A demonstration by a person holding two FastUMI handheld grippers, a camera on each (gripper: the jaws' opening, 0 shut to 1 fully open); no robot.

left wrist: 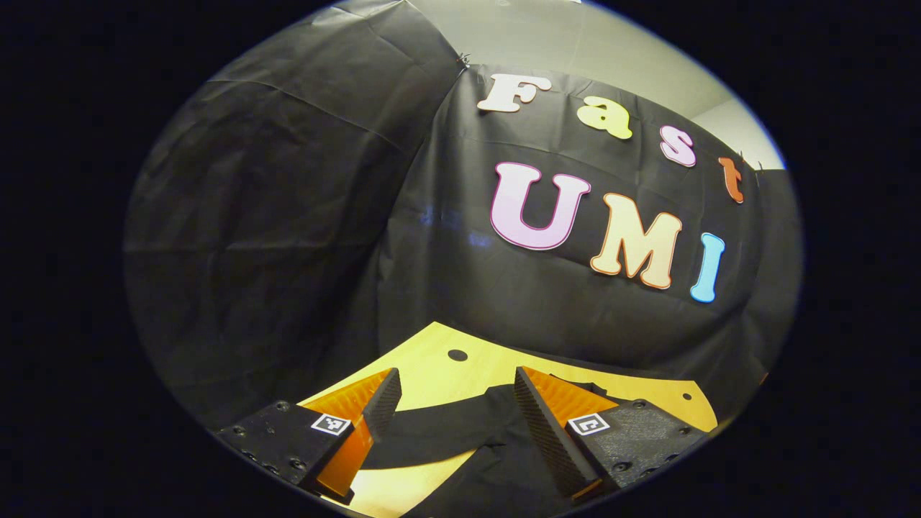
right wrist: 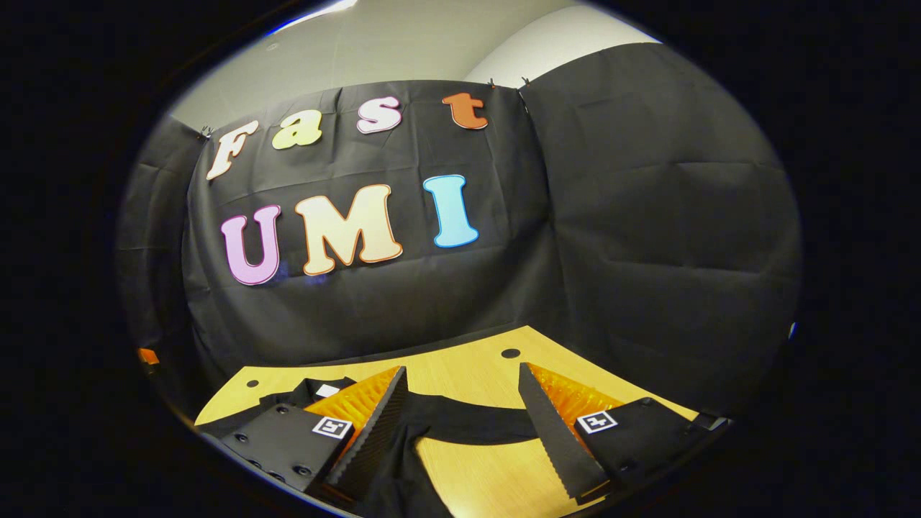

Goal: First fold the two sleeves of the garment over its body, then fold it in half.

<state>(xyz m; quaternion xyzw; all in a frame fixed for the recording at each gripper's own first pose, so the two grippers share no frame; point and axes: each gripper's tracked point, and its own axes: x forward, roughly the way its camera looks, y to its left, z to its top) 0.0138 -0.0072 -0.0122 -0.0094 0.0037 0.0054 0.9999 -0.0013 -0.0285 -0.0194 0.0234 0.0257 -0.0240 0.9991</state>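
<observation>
I see my left tool hanging wide open above the wooden surface, holding nothing; a black garment lies flat below it, one sleeve stretched across the gap between its fingers. My right tool is spread just as wide and also empty, over the garment with the other sleeve running toward the right, the collar on the far left.

1 black garment lies on 1 wooden surface. 2 tongs are over it: the left tongs and the right tongs, each with 2 fingers.
</observation>
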